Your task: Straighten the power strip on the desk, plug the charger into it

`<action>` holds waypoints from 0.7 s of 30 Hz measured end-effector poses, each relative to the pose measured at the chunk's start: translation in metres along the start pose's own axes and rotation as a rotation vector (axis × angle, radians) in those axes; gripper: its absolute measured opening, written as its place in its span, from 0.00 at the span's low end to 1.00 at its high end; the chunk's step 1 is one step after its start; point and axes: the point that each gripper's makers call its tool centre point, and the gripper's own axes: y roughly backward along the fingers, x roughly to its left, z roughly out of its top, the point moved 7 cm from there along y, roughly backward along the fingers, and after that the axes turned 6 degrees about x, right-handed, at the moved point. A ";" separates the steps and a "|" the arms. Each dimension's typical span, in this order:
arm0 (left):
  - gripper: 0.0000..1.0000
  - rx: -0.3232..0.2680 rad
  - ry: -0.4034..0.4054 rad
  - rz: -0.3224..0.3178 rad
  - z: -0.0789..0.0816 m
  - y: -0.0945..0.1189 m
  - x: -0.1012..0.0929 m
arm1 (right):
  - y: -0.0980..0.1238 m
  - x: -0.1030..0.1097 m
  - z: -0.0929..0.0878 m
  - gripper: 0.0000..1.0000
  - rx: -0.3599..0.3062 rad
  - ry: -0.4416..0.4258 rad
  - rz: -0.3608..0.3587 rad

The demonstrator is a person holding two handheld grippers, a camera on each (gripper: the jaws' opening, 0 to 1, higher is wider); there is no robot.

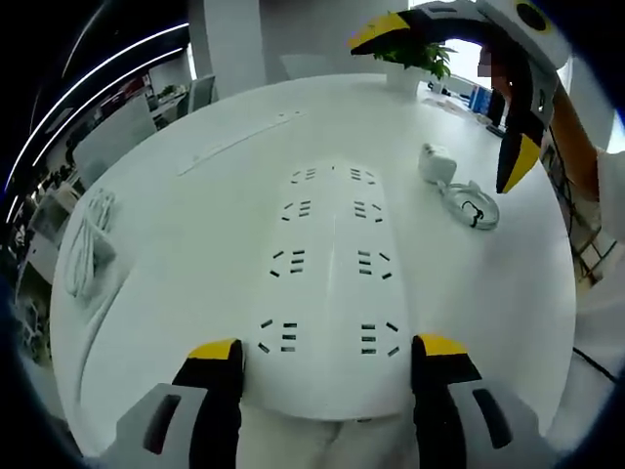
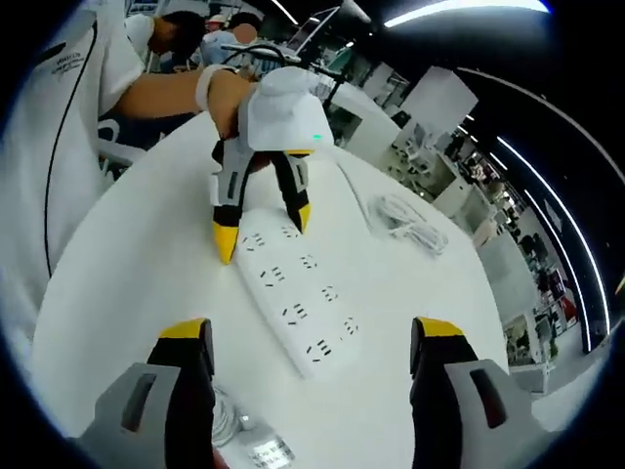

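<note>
A white power strip (image 1: 332, 283) lies lengthwise on the round white table (image 1: 186, 205). My left gripper (image 1: 327, 350) clamps its near end, a yellow-tipped jaw pressed against each long side. The right gripper view has that same gripper (image 2: 262, 227) astride the far end of the power strip (image 2: 298, 293). A white charger (image 1: 436, 161) with its coiled cable (image 1: 474, 208) rests to the right of the strip. My right gripper (image 1: 449, 98) hangs above the charger, open with nothing between its jaws. In its own view the right gripper (image 2: 311, 337) is spread wide, with the charger (image 2: 256, 447) low between the jaws.
A bundle of white cable (image 1: 88, 244) lies at the table's left side, also seen as a bundle of cable (image 2: 410, 223) beyond the strip. A potted plant (image 1: 415, 57) stands at the far edge. A person's white-shirted torso (image 2: 59, 147) is beside the table.
</note>
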 end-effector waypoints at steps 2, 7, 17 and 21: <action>0.71 -0.001 -0.001 0.000 0.000 0.000 0.000 | -0.009 0.000 0.005 0.82 0.008 0.045 0.058; 0.71 0.003 -0.001 -0.001 0.000 -0.001 0.001 | -0.031 -0.013 0.005 0.82 0.047 0.078 0.119; 0.71 0.002 -0.008 -0.005 -0.001 0.001 -0.002 | -0.068 -0.037 0.006 0.75 0.091 0.045 0.260; 0.71 0.004 -0.009 -0.007 -0.001 0.001 -0.005 | -0.080 -0.045 0.004 0.72 0.133 0.050 0.291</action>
